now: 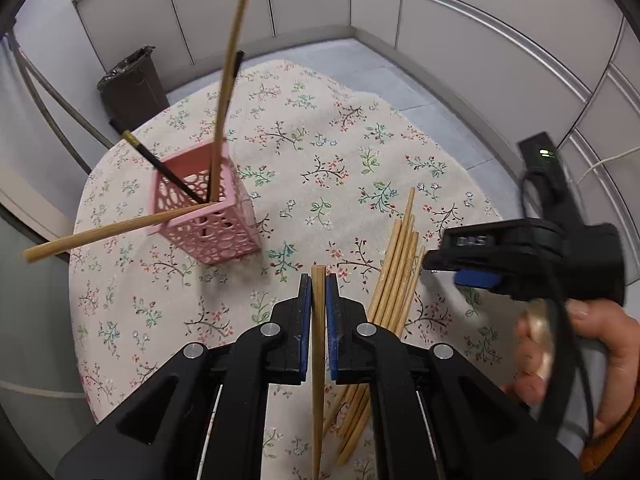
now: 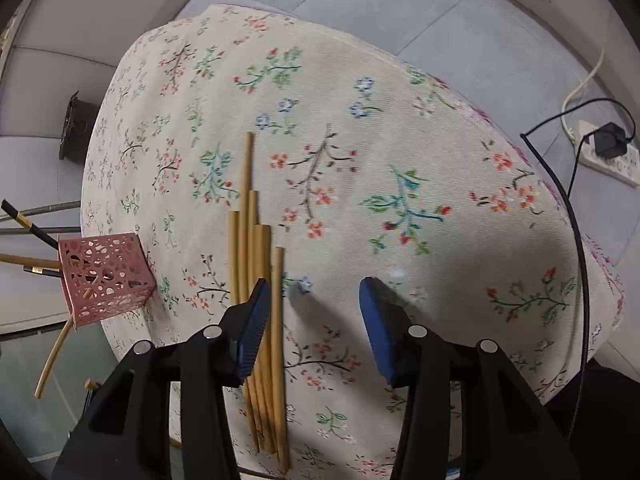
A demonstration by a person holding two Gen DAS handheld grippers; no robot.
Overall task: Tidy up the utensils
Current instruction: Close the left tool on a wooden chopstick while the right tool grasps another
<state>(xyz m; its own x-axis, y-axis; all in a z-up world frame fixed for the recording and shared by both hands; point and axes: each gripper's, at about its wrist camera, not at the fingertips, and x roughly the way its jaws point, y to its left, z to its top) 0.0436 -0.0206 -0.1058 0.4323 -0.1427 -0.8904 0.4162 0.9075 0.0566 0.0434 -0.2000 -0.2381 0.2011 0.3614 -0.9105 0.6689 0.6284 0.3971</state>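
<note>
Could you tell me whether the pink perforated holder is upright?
Upright: the pink perforated holder stands on the floral tablecloth, chopsticks leaning from its open top.

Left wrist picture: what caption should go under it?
Left gripper clamps one wooden chopstick above the floral table, near the pink holder.

Pale grey panelled walls (image 1: 460,20) enclose grey tiled floor (image 2: 420,4); a dark lined waste bin (image 1: 134,84) stands beside the floral-clothed desk (image 1: 320,152).
</note>
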